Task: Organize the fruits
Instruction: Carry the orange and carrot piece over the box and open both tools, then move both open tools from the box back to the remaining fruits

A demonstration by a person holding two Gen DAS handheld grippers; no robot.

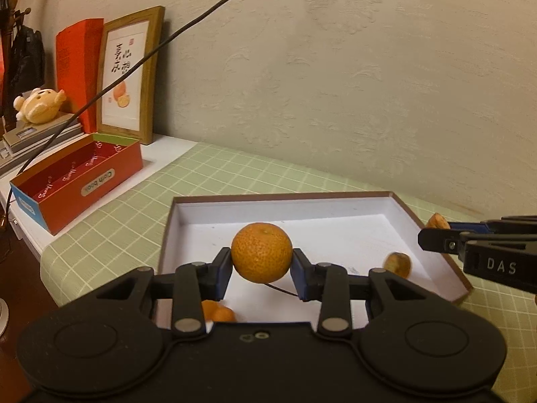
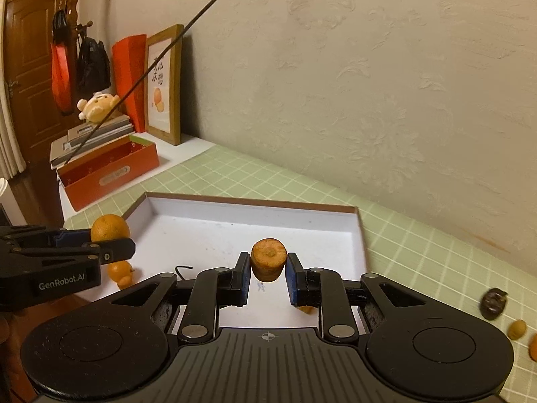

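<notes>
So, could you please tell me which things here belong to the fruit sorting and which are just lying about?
Job:
mandarin in left claw
carrot piece in right claw
white tray

Lying about:
red box
framed picture
plush toy

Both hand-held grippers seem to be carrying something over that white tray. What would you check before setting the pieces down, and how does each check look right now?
1. Left hand-held gripper grips the orange on both sides: ok.
2. Right hand-held gripper grips the carrot piece on both sides: ok.
3. Both loads are over the white tray, not the green cloth: ok.
4. Bare tray floor lies under the carrot piece: ok.
5. The spot under the orange is free: cannot tell, small orange pieces lie close by.
6. The two grippers are apart from each other: ok.
</notes>
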